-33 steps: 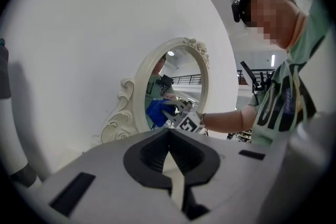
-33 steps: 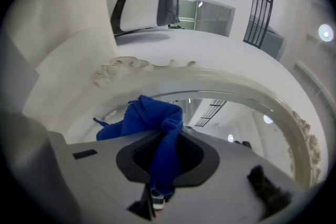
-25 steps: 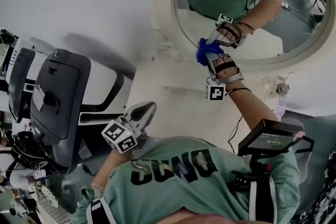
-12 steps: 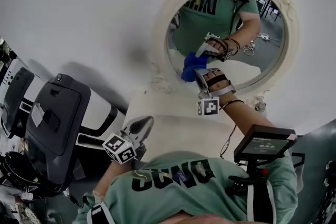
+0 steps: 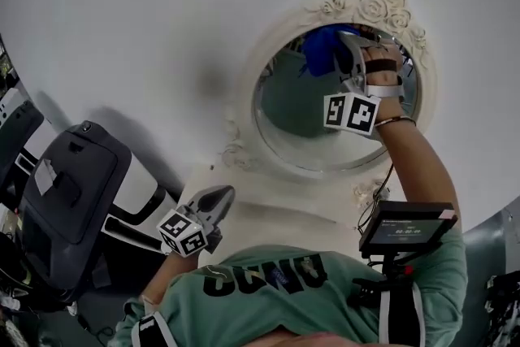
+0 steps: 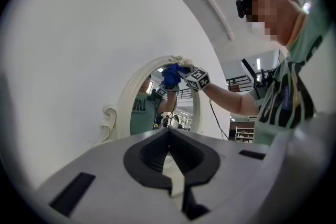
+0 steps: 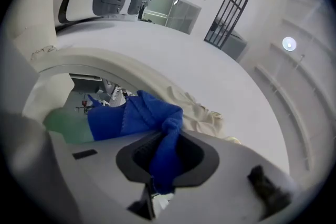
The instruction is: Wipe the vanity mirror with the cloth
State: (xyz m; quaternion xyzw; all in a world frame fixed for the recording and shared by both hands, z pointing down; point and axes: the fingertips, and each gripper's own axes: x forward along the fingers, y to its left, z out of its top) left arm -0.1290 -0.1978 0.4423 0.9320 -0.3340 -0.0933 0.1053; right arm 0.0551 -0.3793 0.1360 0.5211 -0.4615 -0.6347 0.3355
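The oval vanity mirror (image 5: 302,124) has a cream frame carved with roses and hangs on a white wall. My right gripper (image 5: 340,43) is raised to the top of the glass, shut on a blue cloth (image 5: 322,49) that presses against the mirror just under the carved crest. In the right gripper view the cloth (image 7: 137,117) bunches out between the jaws against the frame (image 7: 107,64). My left gripper (image 5: 221,196) hangs low by my chest, shut and empty. Its own view shows the mirror (image 6: 156,108), the cloth (image 6: 170,76) and the right gripper's marker cube (image 6: 197,80) far ahead.
A white vanity top (image 5: 272,215) lies below the mirror. Grey and white office chairs (image 5: 69,191) stand at the left. A small screen on a mount (image 5: 406,225) sits at my chest on the right. A cable hangs from my right forearm.
My right gripper carried the blue cloth from the lower left of the glass up to its top edge. The head view tilted upward. The left gripper stayed low.
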